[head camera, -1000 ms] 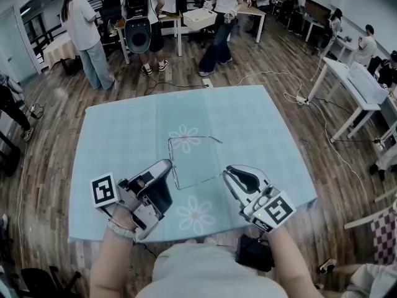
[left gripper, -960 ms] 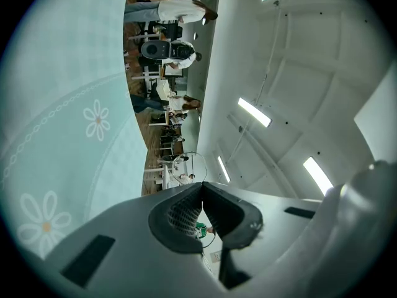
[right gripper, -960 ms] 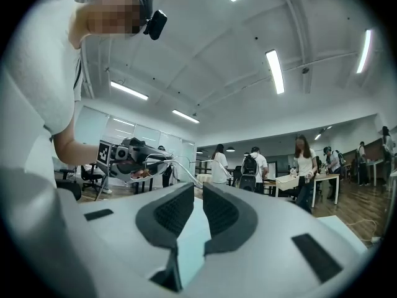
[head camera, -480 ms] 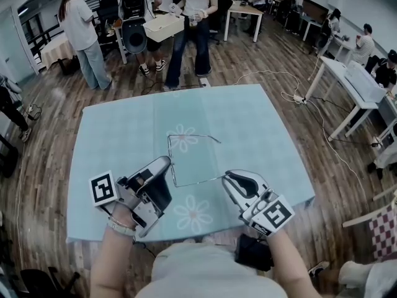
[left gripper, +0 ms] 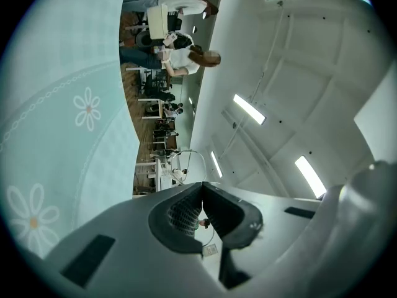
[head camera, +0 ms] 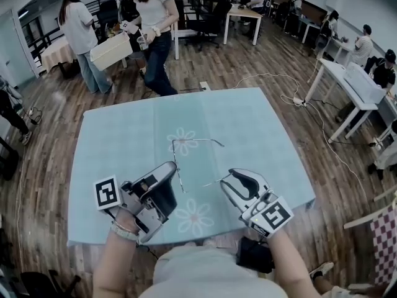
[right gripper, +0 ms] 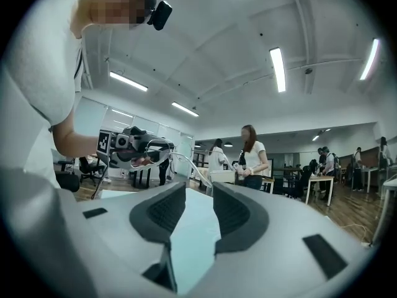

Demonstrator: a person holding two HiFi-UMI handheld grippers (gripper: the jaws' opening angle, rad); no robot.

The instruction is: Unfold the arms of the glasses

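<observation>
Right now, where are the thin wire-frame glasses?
In the head view, the thin wire-frame glasses are mid-table over the light blue cloth, pinched by the left claw.

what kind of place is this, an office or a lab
Probably an open-plan office or lab workspace: white desks with people around them, ceiling strip lights, a wood floor with a loose cable.

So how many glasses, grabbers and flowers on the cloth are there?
Pairs of glasses: 1
Grippers: 2 (left gripper shut on the glasses; right gripper has just been opening its jaws, nothing between them)
Printed flowers showing on the cloth: 2
Total: 5
</observation>
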